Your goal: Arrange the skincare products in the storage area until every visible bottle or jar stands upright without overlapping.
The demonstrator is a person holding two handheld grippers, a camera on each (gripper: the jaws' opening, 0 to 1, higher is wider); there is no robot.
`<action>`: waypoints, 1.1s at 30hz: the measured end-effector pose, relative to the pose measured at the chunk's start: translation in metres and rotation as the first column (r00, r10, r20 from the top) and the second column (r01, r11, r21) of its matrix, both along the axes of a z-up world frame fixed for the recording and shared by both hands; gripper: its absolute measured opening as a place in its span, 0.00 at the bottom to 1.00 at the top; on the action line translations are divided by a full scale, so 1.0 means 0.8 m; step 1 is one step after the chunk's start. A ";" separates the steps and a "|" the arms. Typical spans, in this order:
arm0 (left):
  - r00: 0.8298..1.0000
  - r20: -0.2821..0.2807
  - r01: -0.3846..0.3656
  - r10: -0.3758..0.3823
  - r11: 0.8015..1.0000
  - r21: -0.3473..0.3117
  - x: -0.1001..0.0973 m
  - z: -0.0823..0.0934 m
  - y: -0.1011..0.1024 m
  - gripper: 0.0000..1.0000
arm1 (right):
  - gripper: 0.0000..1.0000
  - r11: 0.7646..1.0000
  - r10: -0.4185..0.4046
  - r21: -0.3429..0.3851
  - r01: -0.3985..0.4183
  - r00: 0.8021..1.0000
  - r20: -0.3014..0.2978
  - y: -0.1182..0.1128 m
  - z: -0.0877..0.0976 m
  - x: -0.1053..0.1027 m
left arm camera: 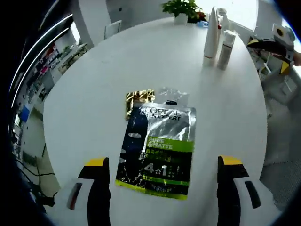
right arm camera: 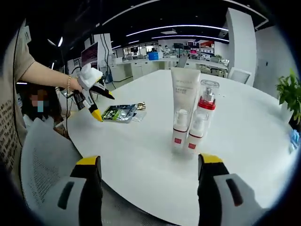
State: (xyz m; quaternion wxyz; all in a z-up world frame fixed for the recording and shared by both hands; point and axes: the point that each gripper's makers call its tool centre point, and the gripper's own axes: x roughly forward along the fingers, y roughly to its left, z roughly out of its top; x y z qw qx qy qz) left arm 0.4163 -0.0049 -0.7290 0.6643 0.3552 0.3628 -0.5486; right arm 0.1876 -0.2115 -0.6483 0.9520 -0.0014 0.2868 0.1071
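A silver, black and green face-mask sachet [left arm camera: 157, 148] lies flat on the round white table [left arm camera: 94, 94], partly covering a gold sachet [left arm camera: 139, 100] and a clear packet [left arm camera: 173, 94]. My left gripper [left arm camera: 162, 186] hovers open just above the sachet's near end, its jaws to either side. Several skincare containers stand upright in a tight cluster: a tall white tube [right arm camera: 184, 94], a clear bottle with a red pump [right arm camera: 207, 101] and two small white bottles [right arm camera: 179, 132]. My right gripper [right arm camera: 150, 169] is open, short of the cluster. The left gripper [right arm camera: 102, 104] hangs over the sachets [right arm camera: 121, 113].
A potted plant [left arm camera: 181, 8] stands at the table's far edge, beyond the tube [left arm camera: 211, 33] and a bottle [left arm camera: 225, 49]. The right gripper [left arm camera: 277, 42] shows past the table rim. A white mesh chair [right arm camera: 42, 160] sits by the near edge, and a person's arm [right arm camera: 44, 75] reaches in.
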 end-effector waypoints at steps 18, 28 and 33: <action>0.994 -0.090 0.079 -0.069 0.990 0.118 0.019 -0.032 -0.002 0.79 | 0.83 1.000 -0.021 -0.012 0.020 0.999 -0.025 -0.006 -0.007 -0.001; 0.995 -0.095 0.038 -0.027 0.992 0.117 0.028 -0.021 -0.005 0.53 | 0.82 1.000 -0.020 -0.015 0.019 0.999 -0.029 -0.008 -0.010 -0.001; 0.995 -0.102 0.035 -0.022 0.991 0.130 0.023 -0.022 -0.003 0.50 | 0.81 1.000 -0.018 -0.017 0.017 0.999 -0.029 -0.007 -0.010 -0.001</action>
